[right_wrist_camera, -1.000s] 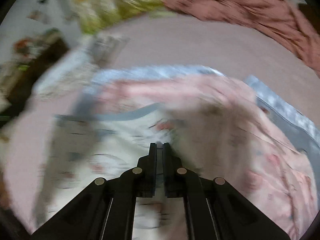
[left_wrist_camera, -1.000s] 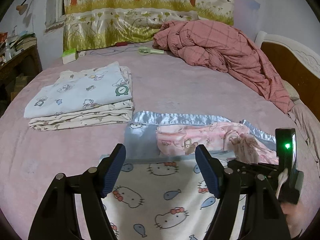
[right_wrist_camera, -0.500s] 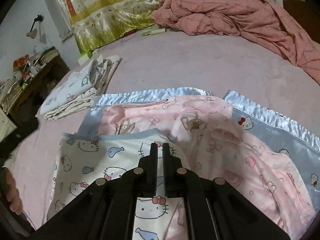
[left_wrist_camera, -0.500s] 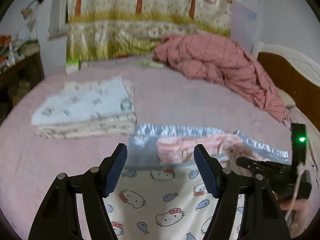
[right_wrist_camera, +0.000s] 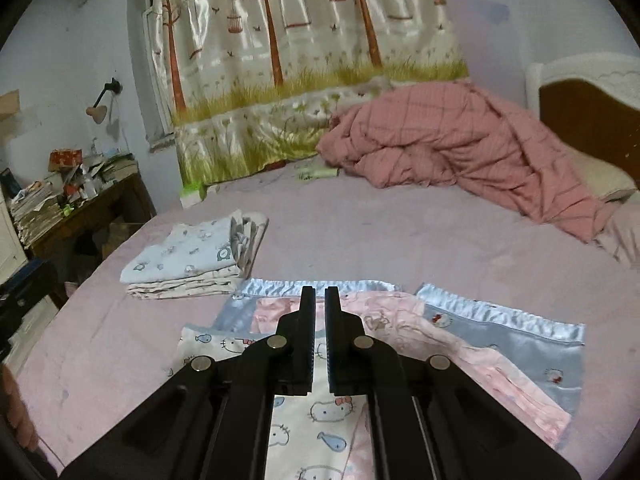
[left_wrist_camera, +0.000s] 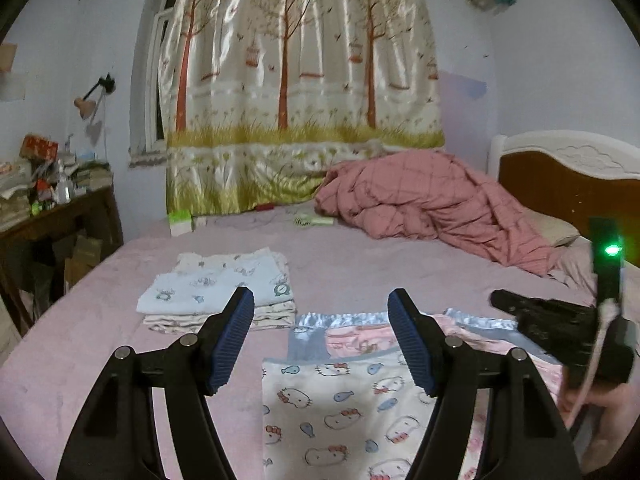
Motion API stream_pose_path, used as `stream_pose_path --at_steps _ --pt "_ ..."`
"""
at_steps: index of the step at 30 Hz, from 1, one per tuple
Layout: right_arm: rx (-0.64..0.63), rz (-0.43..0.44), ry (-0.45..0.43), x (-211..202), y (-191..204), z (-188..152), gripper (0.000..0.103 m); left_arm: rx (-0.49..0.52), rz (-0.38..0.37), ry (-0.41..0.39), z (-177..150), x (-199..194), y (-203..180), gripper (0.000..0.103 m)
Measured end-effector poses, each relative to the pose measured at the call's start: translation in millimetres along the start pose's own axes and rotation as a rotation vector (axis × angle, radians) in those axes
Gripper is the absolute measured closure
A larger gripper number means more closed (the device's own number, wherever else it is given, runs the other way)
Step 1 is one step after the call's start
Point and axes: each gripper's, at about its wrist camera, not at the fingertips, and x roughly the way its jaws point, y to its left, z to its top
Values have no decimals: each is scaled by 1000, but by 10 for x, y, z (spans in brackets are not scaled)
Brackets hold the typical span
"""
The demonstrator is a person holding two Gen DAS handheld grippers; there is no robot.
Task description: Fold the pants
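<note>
- The left gripper [left_wrist_camera: 320,340] hangs above the bed [left_wrist_camera: 360,264] with its blue-padded jaws spread well apart and nothing between them.
- The right gripper [right_wrist_camera: 319,336] has its jaws drawn together, only a thin slit between the pads, and grips nothing.
- The pants [left_wrist_camera: 340,412] (cream cloth printed with cats and small fish) lie flat on the near part of the bed, below both grippers and untouched by either.
- Under the pants sits a pink printed garment [right_wrist_camera: 472,356], and under that a grey blanket [right_wrist_camera: 520,344] with a shiny satin border.
- A stack of folded clothes [left_wrist_camera: 224,292] rests just beside the blanket's far left corner.
- A rumpled pink checked quilt [left_wrist_camera: 432,200] is heaped at the far side, near the headboard [left_wrist_camera: 568,176].
- A tree-printed curtain [left_wrist_camera: 300,80] hangs behind the bed.
</note>
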Motion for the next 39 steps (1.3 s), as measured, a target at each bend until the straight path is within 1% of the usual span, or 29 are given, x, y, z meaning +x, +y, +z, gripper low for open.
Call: stream_pose_path --at_steps 2,4,7,9,10,11,12,13,14,16,20,22,25,27,28,29,30,31,32,33,35,38,39 --pt "2 1 -1 -105 34 -37 100 24 10 -16 -48 -138 -56 30" --pt "4 -6 -8 -191 63 -83 100 60 24 -13 -130 -209 -91 29" --pt "-21 -31 -3 -260 106 -178 99 88 42 -1 -249 -164 -40 29" --pt "-30 -26 8 -252 86 -298 93 67 54 0 -285 -65 62 29" --pt "-26 -18 14 -220 61 -348 82 47 47 -10 -301 -29 118 29" --pt "-18 -8 17 -176 20 -402 65 25 38 -11 -309 40 175 28" --pt "4 -1 22 -113 -54 -459 54 5 29 3 -322 122 222 28" --pt "26 -10 26 -47 -125 -502 40 -5 21 16 -363 140 228 28" --pt "37 -21 31 16 -187 -528 40 -9 7 29 -395 192 236 28" --pt "53 -12 56 142 -282 -555 40 -1 -15 54 -465 325 212 28" --pt "118 96 124 370 -457 -631 40 4 -37 108 -608 568 128 28" --pt "146 143 183 538 -518 -701 40 8 -34 143 -693 700 106 28" --pt "175 151 279 784 -593 -830 40 3 -23 187 -799 851 109 28" --pt "183 145 342 941 -616 -927 40 -13 -30 211 -851 933 137 28" --pt "185 145 374 1034 -633 -979 41 -22 -33 223 -876 972 154 28" --pt "189 152 386 1073 -639 -1014 50 -32 -32 237 -907 1015 172 28" --pt "205 181 405 1136 -654 -1054 54 -36 -29 247 -931 1048 193 28" --pt "220 214 419 1174 -664 -1080 64 -38 -23 257 -961 1086 208 29" --pt "228 244 425 1200 -667 -1099 69 -39 -17 267 -983 1123 227 29" --pt "227 274 427 1229 -651 -1115 69 -41 -11 281 -1011 1162 247 28" --pt "218 270 437 1276 -627 -1134 69 -52 0 307 -1060 1234 306 28" --pt "221 186 457 1338 -642 -1172 69 -78 15 341 -1117 1320 390 29" --pt "230 179 459 1350 -665 -1185 69 -90 20 353 -1139 1346 426 29"
